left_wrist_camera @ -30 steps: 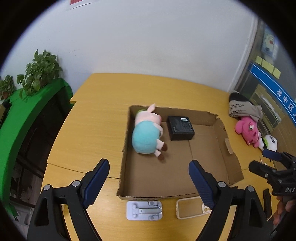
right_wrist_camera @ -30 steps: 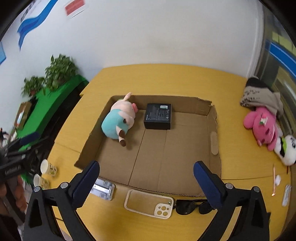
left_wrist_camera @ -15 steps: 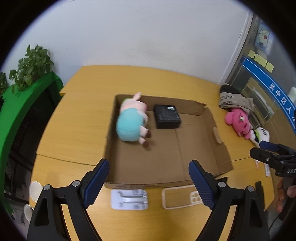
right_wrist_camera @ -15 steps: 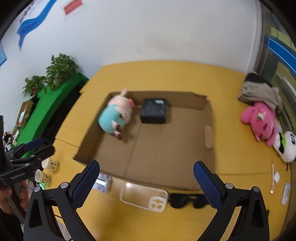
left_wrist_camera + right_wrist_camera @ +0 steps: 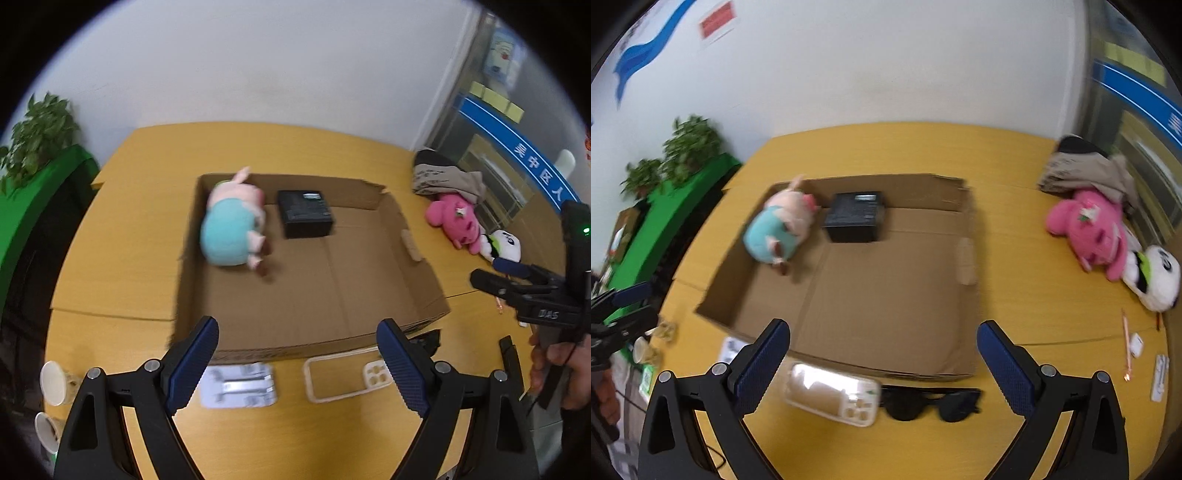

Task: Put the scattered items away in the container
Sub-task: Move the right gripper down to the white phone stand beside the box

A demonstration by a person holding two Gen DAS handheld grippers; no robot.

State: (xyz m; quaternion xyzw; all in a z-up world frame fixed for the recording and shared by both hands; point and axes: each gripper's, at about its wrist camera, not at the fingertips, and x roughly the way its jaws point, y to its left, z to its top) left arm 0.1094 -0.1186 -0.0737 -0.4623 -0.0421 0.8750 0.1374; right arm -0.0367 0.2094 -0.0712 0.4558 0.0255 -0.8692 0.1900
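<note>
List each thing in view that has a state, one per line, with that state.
Left gripper: open, empty.
Right gripper: open, empty.
Box: open-topped, upright on the table.
Pig plush: in the box, on its side.
Black case: in the box, shut.
Phone case: outside the box, empty.
Sunglasses: outside the box.
Pink plush: outside the box, lying down.

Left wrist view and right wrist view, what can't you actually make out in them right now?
- Black sunglasses: in the left wrist view, mostly hidden behind the left hand-held gripper finger.
- White flat stand: motion-blurred in the left view; in the right view only a corner shows behind the brown cardboard box.
- Small white items at the table's right edge: too small to identify.
</note>
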